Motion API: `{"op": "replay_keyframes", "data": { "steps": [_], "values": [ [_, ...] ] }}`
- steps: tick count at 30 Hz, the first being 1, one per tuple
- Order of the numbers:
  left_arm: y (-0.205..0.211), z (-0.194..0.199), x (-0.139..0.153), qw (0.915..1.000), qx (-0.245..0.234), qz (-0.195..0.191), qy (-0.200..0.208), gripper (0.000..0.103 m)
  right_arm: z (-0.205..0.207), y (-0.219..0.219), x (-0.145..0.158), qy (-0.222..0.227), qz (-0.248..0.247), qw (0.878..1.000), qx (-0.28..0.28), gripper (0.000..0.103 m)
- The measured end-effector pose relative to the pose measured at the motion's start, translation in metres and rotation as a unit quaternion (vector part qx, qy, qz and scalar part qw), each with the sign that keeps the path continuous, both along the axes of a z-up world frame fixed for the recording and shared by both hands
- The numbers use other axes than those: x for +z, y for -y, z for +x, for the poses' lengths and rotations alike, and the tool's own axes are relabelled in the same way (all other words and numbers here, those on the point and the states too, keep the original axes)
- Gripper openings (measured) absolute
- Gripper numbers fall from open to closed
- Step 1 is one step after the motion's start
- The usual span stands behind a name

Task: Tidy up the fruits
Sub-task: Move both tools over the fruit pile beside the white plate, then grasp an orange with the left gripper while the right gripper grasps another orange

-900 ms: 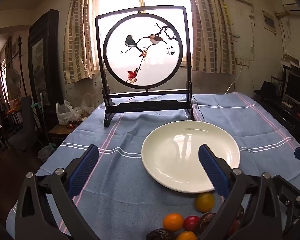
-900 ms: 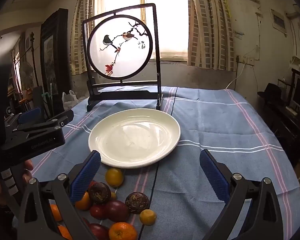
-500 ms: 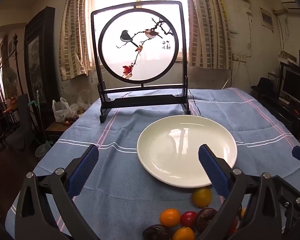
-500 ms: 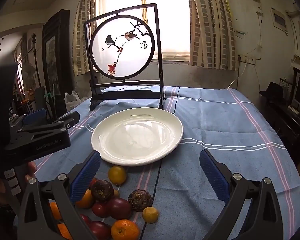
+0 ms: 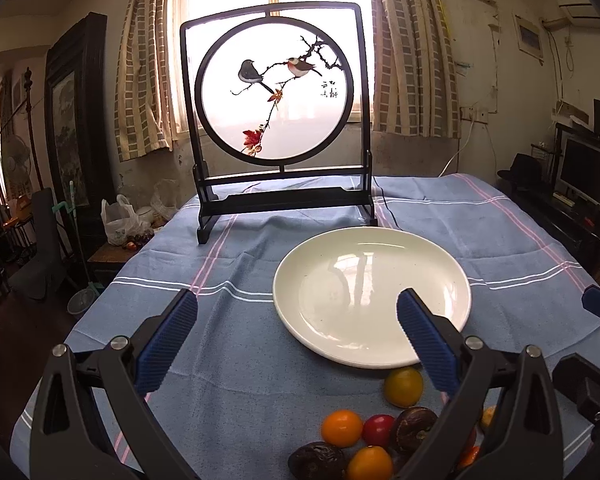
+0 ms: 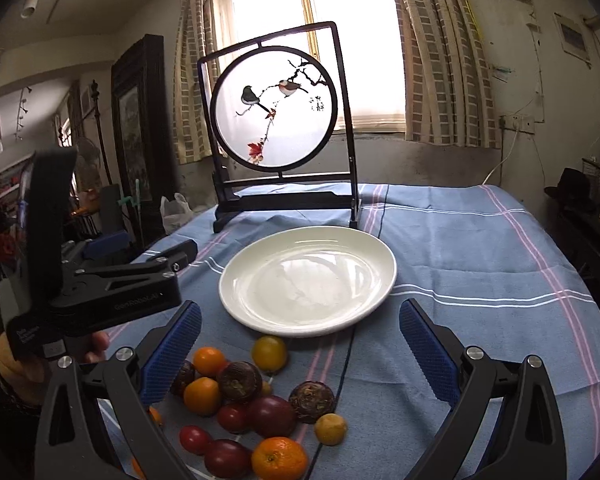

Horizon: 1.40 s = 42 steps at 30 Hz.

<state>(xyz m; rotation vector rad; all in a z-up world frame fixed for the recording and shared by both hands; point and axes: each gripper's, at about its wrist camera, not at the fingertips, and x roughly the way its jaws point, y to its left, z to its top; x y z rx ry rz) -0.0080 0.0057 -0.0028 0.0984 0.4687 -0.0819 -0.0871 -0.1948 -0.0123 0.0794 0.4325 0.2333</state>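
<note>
An empty white plate [image 5: 372, 296] [image 6: 308, 278] lies on the blue striped tablecloth [image 5: 240, 360]. Just in front of it sits a pile of small fruits [image 6: 244, 404] [image 5: 380, 428]: orange, red, yellow and dark purple ones. My left gripper [image 5: 296, 332] is open above the cloth, left of the pile, with nothing between its blue pads. My right gripper [image 6: 300, 344] is open too, hovering over the far edge of the pile, its jaws wide and empty. The left gripper's black body [image 6: 112, 292] shows at the left of the right wrist view, held by a hand [image 6: 20, 364].
A black-framed round screen with painted birds [image 5: 278, 120] [image 6: 276, 120] stands upright behind the plate, a thin cord running from it. The cloth's right half [image 6: 480, 272] is bare. Chairs, bags and furniture crowd the floor left of the table.
Both grippers have drawn back and tilted a little, so more of the fruit pile shows in the right wrist view. Jaws stayed wide; nothing was touched.
</note>
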Motion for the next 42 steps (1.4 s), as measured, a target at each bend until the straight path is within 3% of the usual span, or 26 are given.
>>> {"op": "replay_keyframes", "data": {
  "steps": [3,5,7,13,20,25,28,35,39,42],
  "values": [
    [-0.006,0.001,0.001,0.9992,-0.023,-0.033,-0.011,0.098,-0.001,0.000,0.001,0.008,-0.014,1.000,-0.012,0.099],
    [-0.011,0.002,0.000,0.9962,-0.042,-0.071,-0.028,0.098,-0.001,0.004,0.001,0.004,-0.004,1.000,-0.014,0.099],
    [-0.015,0.003,0.000,0.9949,-0.044,-0.085,-0.032,0.098,-0.002,0.007,0.000,0.002,0.004,1.000,-0.010,0.099],
    [-0.008,-0.002,0.000,0.9985,-0.026,-0.047,0.000,0.098,-0.005,0.008,-0.001,0.006,0.009,1.000,-0.008,0.099],
    [-0.009,-0.016,0.003,0.9987,-0.034,-0.028,0.026,0.098,-0.011,0.000,-0.005,-0.009,-0.029,0.999,0.010,0.099],
    [-0.011,-0.028,0.000,0.9986,-0.049,-0.010,0.018,0.098,-0.020,-0.001,-0.003,-0.011,-0.046,0.999,0.014,0.099],
    [-0.013,-0.044,-0.008,0.9967,-0.080,0.013,0.004,0.098,-0.028,-0.003,-0.007,-0.037,-0.069,0.996,0.041,0.099],
    [-0.023,-0.099,-0.049,0.9736,-0.207,0.051,-0.082,0.098,-0.064,-0.010,-0.043,-0.126,-0.137,0.973,0.138,0.099],
    [-0.025,-0.123,-0.074,0.9533,-0.262,0.050,-0.142,0.098,-0.083,-0.022,-0.060,-0.150,-0.162,0.959,0.176,0.099],
    [-0.016,-0.135,-0.085,0.9416,-0.291,0.057,-0.160,0.098,-0.087,-0.039,-0.070,-0.151,-0.189,0.948,0.207,0.093]
  ]
}}
